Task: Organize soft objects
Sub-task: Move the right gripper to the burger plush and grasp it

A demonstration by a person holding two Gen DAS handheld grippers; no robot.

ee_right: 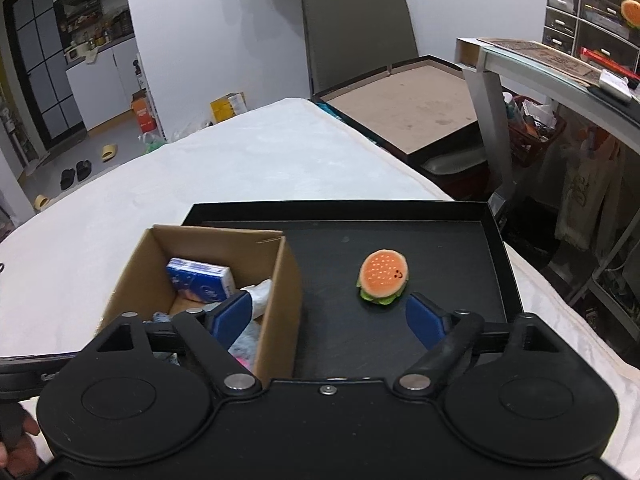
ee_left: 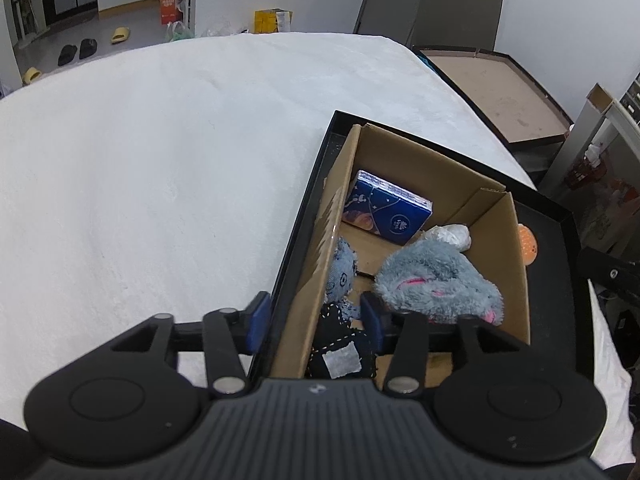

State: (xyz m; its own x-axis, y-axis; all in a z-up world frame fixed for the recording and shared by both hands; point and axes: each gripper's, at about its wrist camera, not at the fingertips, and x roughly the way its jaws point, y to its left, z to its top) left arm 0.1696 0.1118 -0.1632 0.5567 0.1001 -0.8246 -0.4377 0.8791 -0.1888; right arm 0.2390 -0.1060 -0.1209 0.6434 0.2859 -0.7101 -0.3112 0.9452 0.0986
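A cardboard box (ee_left: 440, 152) stands in a black tray (ee_left: 568, 240). In the box lie a blue tissue pack (ee_left: 390, 208), a white bundle (ee_left: 450, 234), a grey plush toy (ee_left: 436, 280) and a small blue rag doll (ee_left: 342, 276) in dark clothes. My left gripper (ee_left: 316, 320) is open, its jaws straddling the box's left wall, with the doll lying loose between them. In the right wrist view a plush burger (ee_right: 383, 276) sits on the tray floor (ee_right: 440, 240), right of the box (ee_right: 288, 280). My right gripper (ee_right: 328, 318) is open just short of the burger, its left finger over the box.
The tray rests on a table with a white fluffy cover (ee_left: 160, 160). Beyond the table's far right corner sits a second dark tray with a brown bottom (ee_right: 400, 108) and a grey chair (ee_right: 356, 20). A glass-topped desk (ee_right: 540, 64) stands at the right.
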